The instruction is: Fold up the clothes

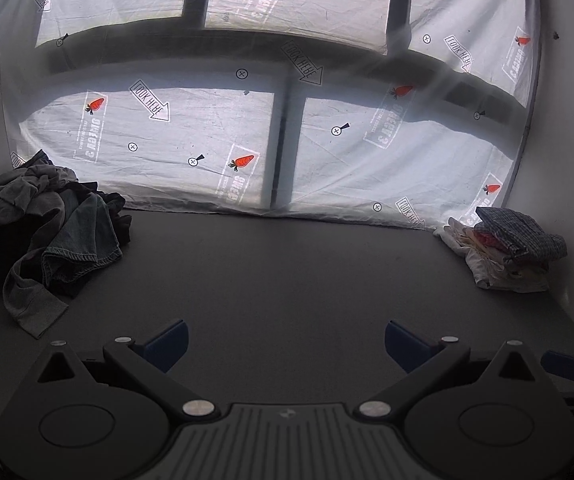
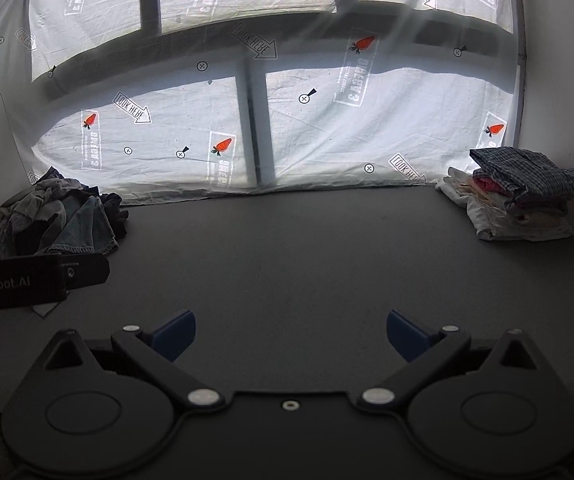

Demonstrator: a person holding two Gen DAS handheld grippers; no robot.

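A heap of unfolded dark clothes point(image 1: 43, 232), grey tops and denim, lies at the far left of the grey table point(image 1: 287, 280); the right wrist view shows the heap point(image 2: 63, 216) too. A stack of folded clothes point(image 1: 507, 248) with a checked garment on top sits at the far right, and the same stack point(image 2: 523, 196) appears in the right wrist view. My left gripper point(image 1: 285, 344) is open over bare table, holding nothing. My right gripper point(image 2: 291, 336) is open too, with nothing between its blue pads.
A printed white sheet point(image 1: 215, 140) hangs over a window behind the table. White walls close in both sides. The left gripper's black body point(image 2: 35, 280) juts in at the left of the right wrist view, and the right gripper's blue finger point(image 1: 567, 366) shows at the left view's right edge.
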